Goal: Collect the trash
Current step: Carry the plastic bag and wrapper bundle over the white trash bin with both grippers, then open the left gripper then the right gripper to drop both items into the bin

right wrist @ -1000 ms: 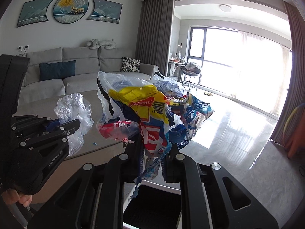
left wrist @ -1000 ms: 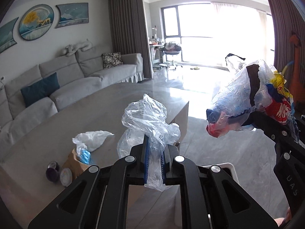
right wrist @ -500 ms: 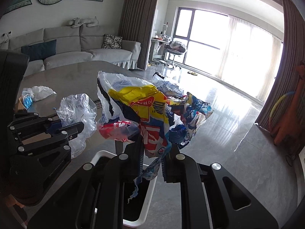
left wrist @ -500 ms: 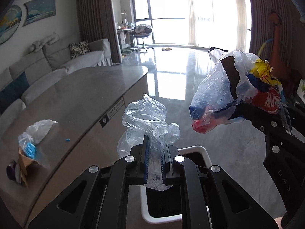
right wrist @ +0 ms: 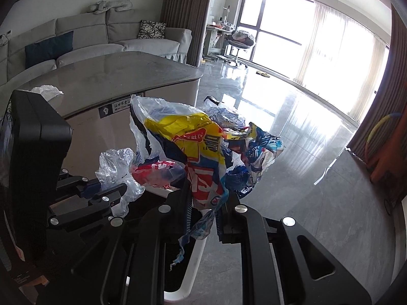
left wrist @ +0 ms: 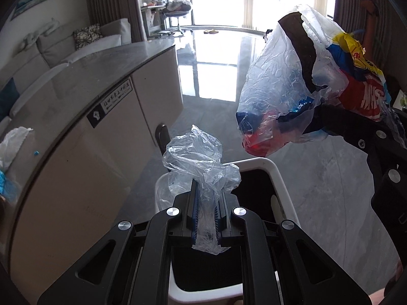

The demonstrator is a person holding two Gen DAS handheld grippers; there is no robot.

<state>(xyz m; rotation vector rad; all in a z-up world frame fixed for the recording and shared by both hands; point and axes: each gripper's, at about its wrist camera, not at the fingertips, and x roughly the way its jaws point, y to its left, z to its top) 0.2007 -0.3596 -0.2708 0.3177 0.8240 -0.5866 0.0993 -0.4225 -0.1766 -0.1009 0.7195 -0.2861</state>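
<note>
My left gripper [left wrist: 206, 190] is shut on a crumpled clear plastic bag [left wrist: 198, 157], held above the white-rimmed trash bin [left wrist: 274, 172] on the floor. My right gripper [right wrist: 203, 195] is shut on a bundle of colourful snack wrappers [right wrist: 201, 147] in yellow, red and blue with clear film. The bundle also shows in the left wrist view [left wrist: 305, 89], up and right of the bin. The left gripper and its clear bag [right wrist: 114, 167] show at the left of the right wrist view. The bin's white rim [right wrist: 185, 274] lies below the right gripper.
A grey stone-topped counter [left wrist: 84, 76] stands to the left, with white plastic trash [left wrist: 12, 142] and blue bits on it. A grey sofa [right wrist: 101, 40] lies beyond. Glossy grey floor [right wrist: 305, 178] spreads to the right toward bright windows.
Both grippers have moved from over the counter out past its edge and tilted down, so they now hang over the trash bin. Both still hold their trash.
</note>
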